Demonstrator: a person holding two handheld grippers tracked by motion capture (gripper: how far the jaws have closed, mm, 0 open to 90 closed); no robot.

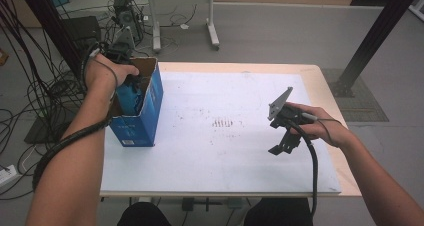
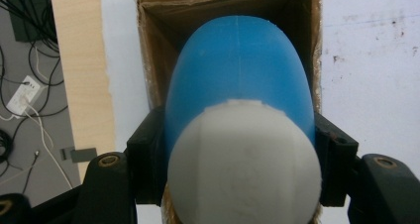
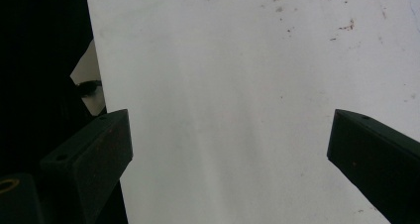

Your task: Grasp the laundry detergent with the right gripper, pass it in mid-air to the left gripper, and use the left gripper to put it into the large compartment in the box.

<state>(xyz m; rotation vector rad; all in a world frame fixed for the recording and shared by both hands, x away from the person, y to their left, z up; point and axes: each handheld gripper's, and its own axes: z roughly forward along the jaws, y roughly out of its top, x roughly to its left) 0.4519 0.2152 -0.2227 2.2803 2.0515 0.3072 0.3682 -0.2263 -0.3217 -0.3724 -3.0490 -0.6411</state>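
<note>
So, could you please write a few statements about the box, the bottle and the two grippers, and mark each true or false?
1. The left gripper grips a blue bottle with a white cap. True.
2. The bottle is over the open cardboard box. True.
3. The right gripper holds a second bottle. False: its jaws are open with nothing between them, above the white table sheet.
4. The box lies flat on its side at the table's right edge. False: it stands upright near the left edge.

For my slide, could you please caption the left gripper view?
Left gripper lowering a blue-and-white bottle into the open cardboard box.
</note>
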